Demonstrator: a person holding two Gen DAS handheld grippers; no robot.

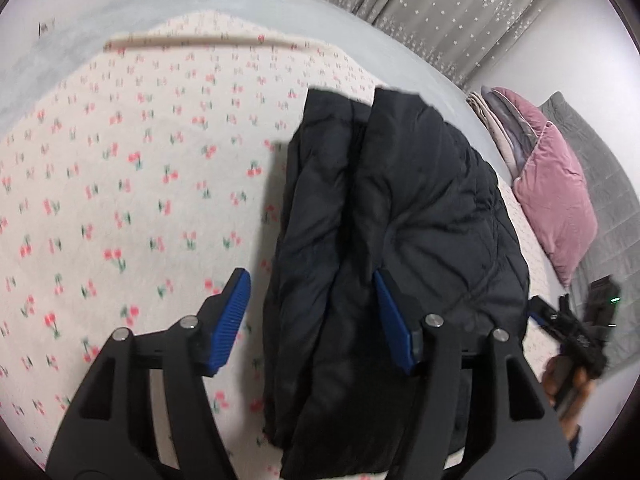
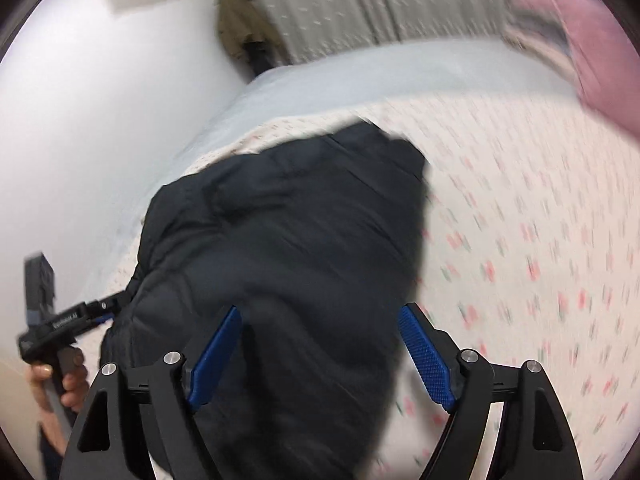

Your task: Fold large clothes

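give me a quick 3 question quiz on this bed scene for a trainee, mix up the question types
1. True or false: the black jacket lies folded on the cherry-print blanket.
2. Multiple choice: in the left wrist view, the pink pillow sits where relative to the jacket? A) to its right B) on top of it C) to its left
3. Short answer: how do the jaws of the left gripper and the right gripper stand, and does either clamp cloth?

Key
1. True.
2. A.
3. Both stand open; the jacket shows between the blue pads, but neither pair presses on it.
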